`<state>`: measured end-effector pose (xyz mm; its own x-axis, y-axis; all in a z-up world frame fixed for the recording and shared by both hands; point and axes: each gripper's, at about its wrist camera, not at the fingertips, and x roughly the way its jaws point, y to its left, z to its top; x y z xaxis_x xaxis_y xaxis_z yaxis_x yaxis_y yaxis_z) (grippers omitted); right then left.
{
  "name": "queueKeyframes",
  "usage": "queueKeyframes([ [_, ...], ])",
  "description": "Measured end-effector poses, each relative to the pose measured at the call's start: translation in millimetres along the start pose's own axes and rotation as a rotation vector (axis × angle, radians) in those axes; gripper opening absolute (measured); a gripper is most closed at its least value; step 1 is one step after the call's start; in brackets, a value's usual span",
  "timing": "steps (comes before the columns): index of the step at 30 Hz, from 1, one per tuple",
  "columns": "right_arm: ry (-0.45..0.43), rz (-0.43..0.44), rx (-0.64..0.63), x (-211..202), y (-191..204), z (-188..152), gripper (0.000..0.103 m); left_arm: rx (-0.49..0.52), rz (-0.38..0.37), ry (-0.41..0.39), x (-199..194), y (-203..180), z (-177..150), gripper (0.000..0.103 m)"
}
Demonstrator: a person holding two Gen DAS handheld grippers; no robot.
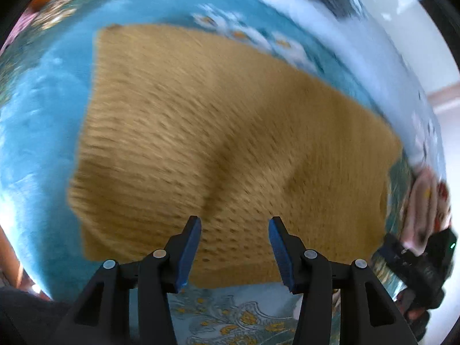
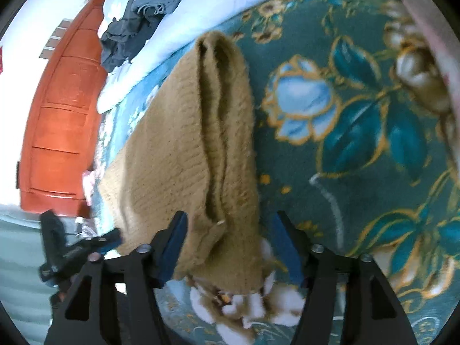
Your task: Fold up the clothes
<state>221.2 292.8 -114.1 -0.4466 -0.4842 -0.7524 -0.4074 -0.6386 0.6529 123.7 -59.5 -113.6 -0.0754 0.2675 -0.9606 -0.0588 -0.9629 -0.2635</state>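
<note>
Though the left wrist view is smeared with blur, the big things read plainly: a bed spread with a teal floral blanket [image 2: 359, 132] fills both views, with white bedding [image 2: 201, 8] and a heap of grey clothes [image 2: 138, 20] at its far side and an orange-red wooden door [image 2: 60, 132] beyond; on the blanket lies the tan knitted sweater [image 1: 224, 143], already folded into a thick, roughly rectangular pad whose stacked layers show edge-on in the right wrist view.

From the right gripper [image 2: 230, 247] the sweater's long axis runs straight away along the fingers, and its near end lies between the blue pads; the jaws stand wide and neither pad presses the knit, so nothing is held.

From the left gripper [image 1: 234, 247] the sweater spreads broad just ahead of the fingertips, its near edge passing under them; these jaws are parted too, with no cloth pinched between them.

Smallest, the right gripper shows at the right edge of the left view, beside the sweater's narrow end; I judge it the nearer hand for any further fold along the length, since that end already sits between its jaws.
</note>
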Motion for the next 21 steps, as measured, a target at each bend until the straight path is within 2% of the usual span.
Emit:
queueKeyframes([
  [5,0.003,0.042,0.022,12,-1,-4,0.072,0.093,0.018,0.032,24,-27,-13,0.053],
  [10,-0.009,0.071,0.025,17,4,-4,0.071,0.232,0.121,0.016,33,-57,-22,0.055],
  [12,-0.018,0.066,0.044,21,7,-2,0.045,0.243,0.117,0.016,34,-61,-22,0.055],
  [15,-0.008,0.058,0.088,26,5,-1,0.032,0.242,0.109,0.02,36,-61,-21,0.056],
  [18,0.008,0.044,0.119,25,8,3,0.023,0.184,0.05,0.018,32,-51,-15,0.056],
  [21,-0.007,0.043,0.064,18,33,10,0.022,0.089,-0.04,0.004,23,-34,-8,0.056],
])
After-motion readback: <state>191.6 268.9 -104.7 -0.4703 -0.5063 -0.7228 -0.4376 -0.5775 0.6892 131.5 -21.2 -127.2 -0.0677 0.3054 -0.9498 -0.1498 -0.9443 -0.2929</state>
